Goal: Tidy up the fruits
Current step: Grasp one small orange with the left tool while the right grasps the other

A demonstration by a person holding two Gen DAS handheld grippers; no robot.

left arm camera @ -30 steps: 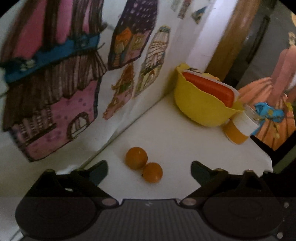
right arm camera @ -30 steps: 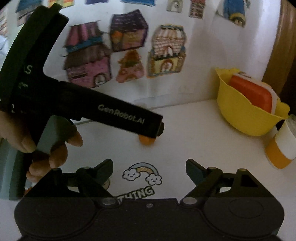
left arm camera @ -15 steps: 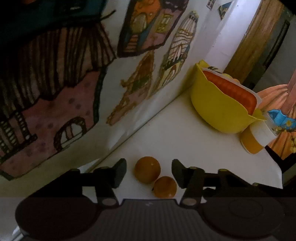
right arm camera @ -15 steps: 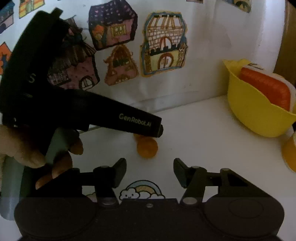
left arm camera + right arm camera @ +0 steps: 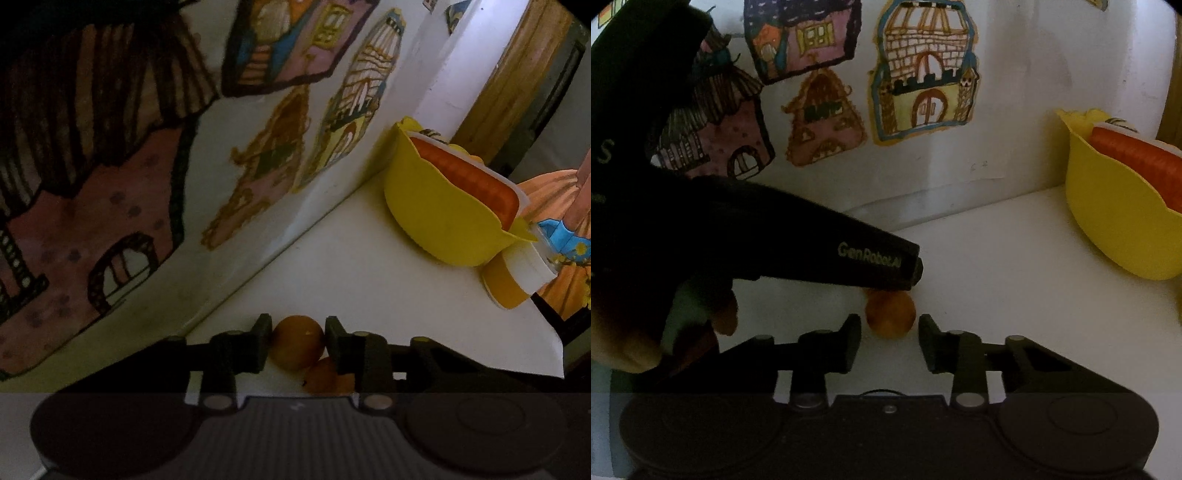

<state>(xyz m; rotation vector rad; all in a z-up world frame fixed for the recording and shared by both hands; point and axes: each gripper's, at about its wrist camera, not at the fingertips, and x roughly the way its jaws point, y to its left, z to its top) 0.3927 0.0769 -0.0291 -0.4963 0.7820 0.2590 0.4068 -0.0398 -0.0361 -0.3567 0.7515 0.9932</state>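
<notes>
Left wrist view: my left gripper (image 5: pixel 297 345) clamps the far orange (image 5: pixel 295 347). My right gripper (image 5: pixel 889 332) brackets the near orange (image 5: pixel 890 314), jaws apart; neither has reached the yellow bowl (image 5: pixel 1123 229).

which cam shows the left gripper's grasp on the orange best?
Left wrist: the orange sits squarely between the left gripper fingers, both touching it. Right wrist shows only that gripper's black body from outside, hiding the contact.
</notes>
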